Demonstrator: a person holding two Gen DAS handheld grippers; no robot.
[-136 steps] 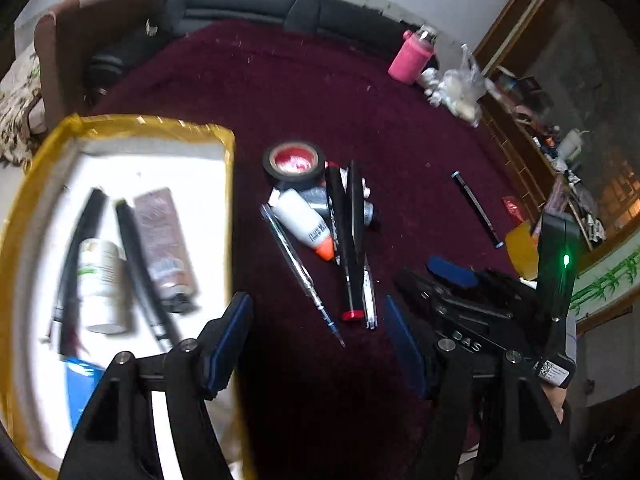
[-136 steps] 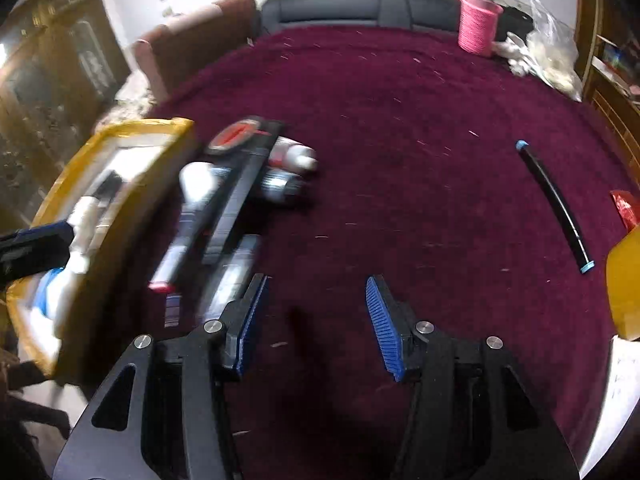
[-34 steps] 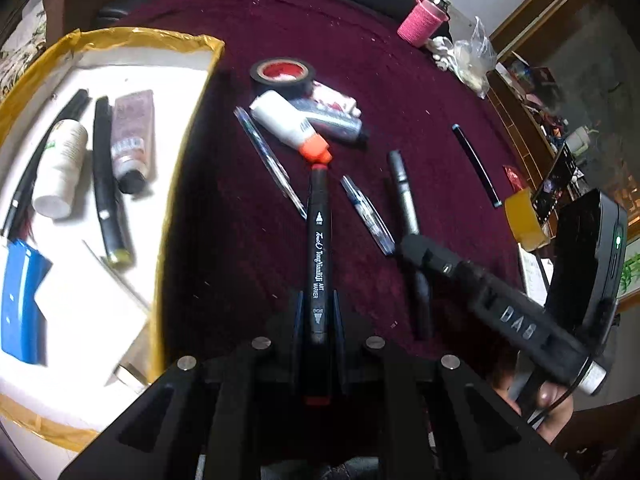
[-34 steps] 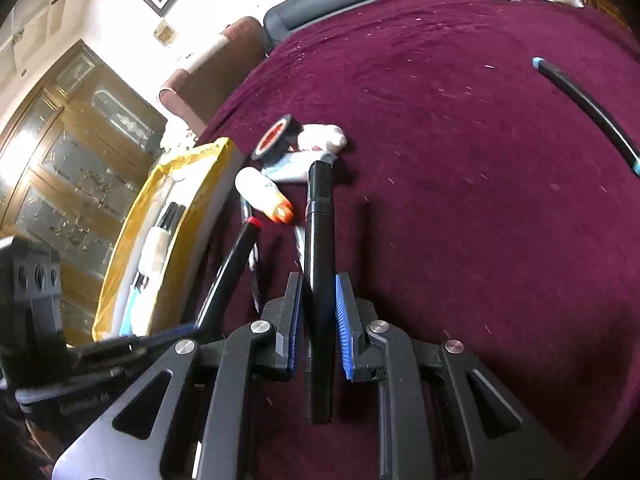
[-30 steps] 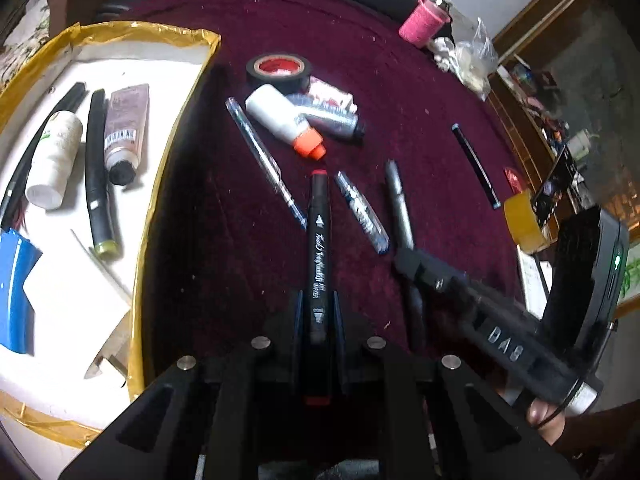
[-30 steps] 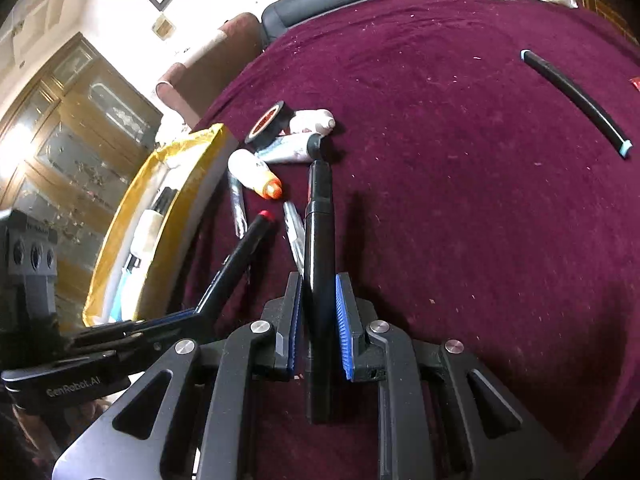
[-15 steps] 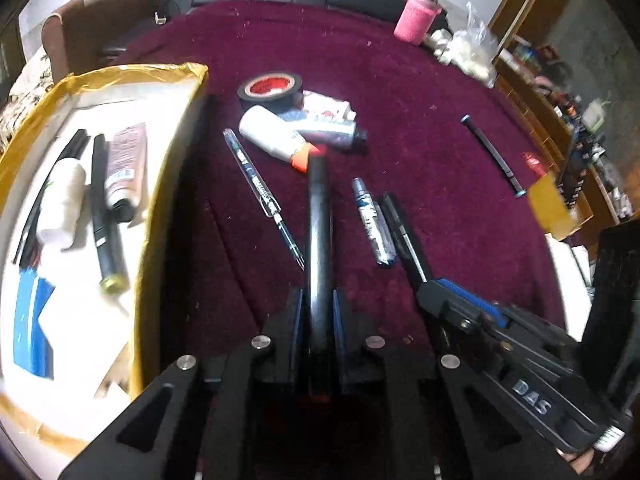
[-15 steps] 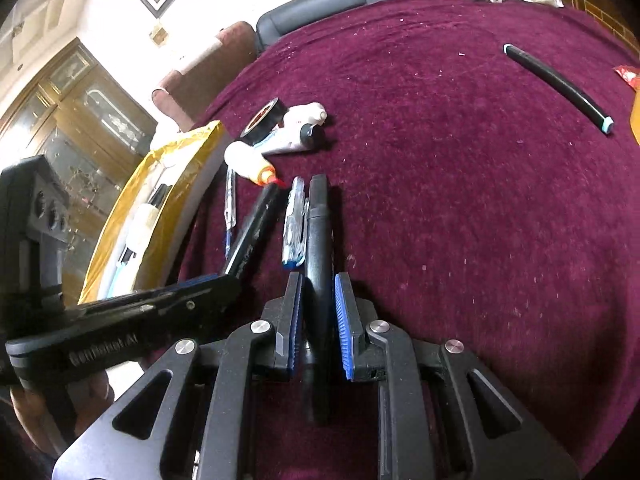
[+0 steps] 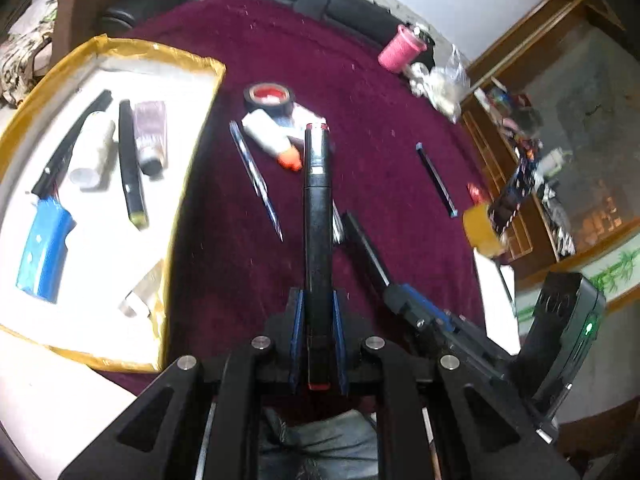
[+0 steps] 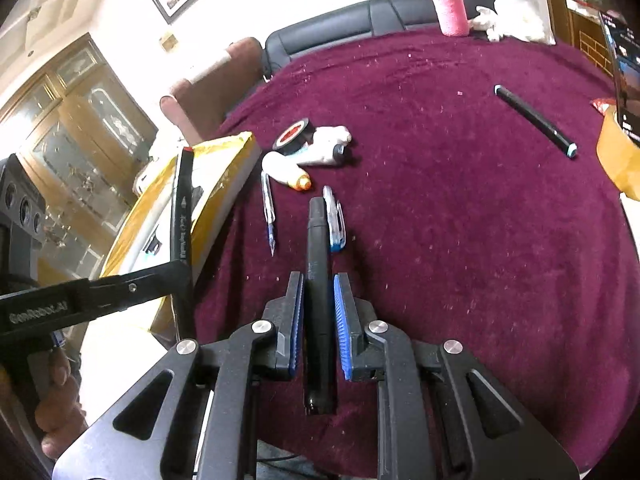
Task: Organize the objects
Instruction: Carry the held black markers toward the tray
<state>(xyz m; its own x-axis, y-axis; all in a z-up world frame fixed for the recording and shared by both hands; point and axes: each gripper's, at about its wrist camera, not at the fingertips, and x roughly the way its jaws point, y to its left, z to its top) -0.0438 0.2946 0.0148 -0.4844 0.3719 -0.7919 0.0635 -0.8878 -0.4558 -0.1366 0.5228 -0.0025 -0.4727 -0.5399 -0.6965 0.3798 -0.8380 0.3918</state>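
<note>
markers [image 9: 317, 208] sit clamped lengthwise, one in each gripper [image 9: 318, 320], lifted clear of the cloth [image 9: 380, 92] for carrying toward the tray [image 9: 168, 58].

- Bench covering: dark maroon cloth [image 10: 460, 208], matt, short napped pile, flecked with pale lint.
- Left tongs [image 9: 318, 344] and right tongs [image 10: 318, 320]: matt black plastic arms, bright metal screw heads, ribbed blue pads.
- Black red-capped marker [image 9: 317, 216]: smooth plastic barrel, semi-gloss.
- Plain black marker [image 10: 318, 280]: smooth plastic, dull sheen.
- Shallow white tray [image 9: 192, 80]: rim wrapped in glossy, creased yellow tape.
- Black sofa back [image 10: 360, 20]: smooth, leather-like sheen.
</note>
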